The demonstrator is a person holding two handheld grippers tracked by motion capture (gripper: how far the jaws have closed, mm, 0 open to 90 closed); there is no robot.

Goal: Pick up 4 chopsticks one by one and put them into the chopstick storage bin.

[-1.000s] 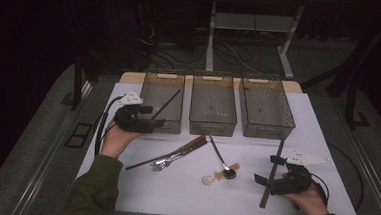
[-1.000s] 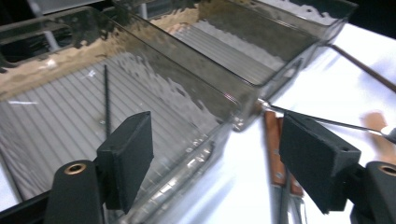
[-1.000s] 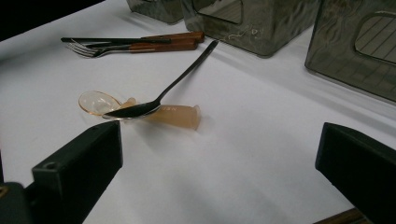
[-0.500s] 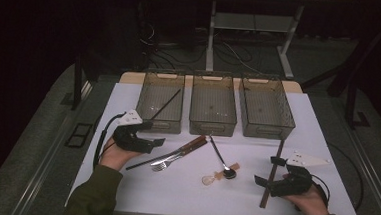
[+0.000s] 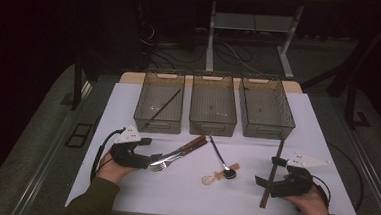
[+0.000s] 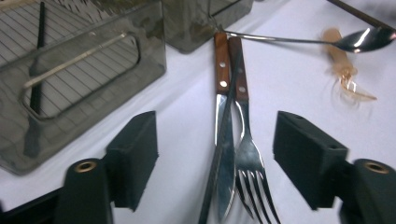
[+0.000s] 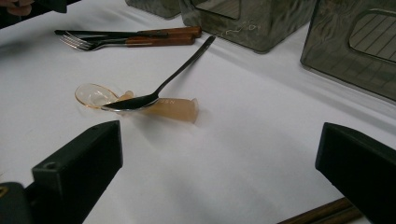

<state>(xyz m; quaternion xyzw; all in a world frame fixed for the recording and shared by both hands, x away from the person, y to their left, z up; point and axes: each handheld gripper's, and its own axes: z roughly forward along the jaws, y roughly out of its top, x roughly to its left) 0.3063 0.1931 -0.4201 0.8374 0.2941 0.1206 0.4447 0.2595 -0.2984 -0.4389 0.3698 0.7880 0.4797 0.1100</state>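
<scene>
Dark surroundings frame a white desk (image 5: 129, 98), where three grey bins (image 5: 213, 104) are lined up along the far edge; in the left one a black chopstick (image 5: 163, 107) is seen lying aslant. Down at the near left, the left tool (image 6: 215, 154) is brought right up to the cutlery: a knife (image 6: 222, 140), a fork (image 6: 247, 154) and a thin dark stick (image 6: 224, 130) lie together between its jaws, which have just been closing but are not yet pressed on anything. The long axes run straight away from the tool, wooden handles far, tines and blade tip near, so the bundle is straddled crosswise. The left hand is clearly the nearer one. Further right, a metal spoon (image 7: 159, 88) is rested on a clear plastic spoon (image 7: 93, 95). The right tool (image 7: 219, 177) is held wide open and empty, with a brown stick (image 5: 270, 172) lying beside it. Faint lettering is stamped on the metal spoon's neck, too small to be read.
</scene>
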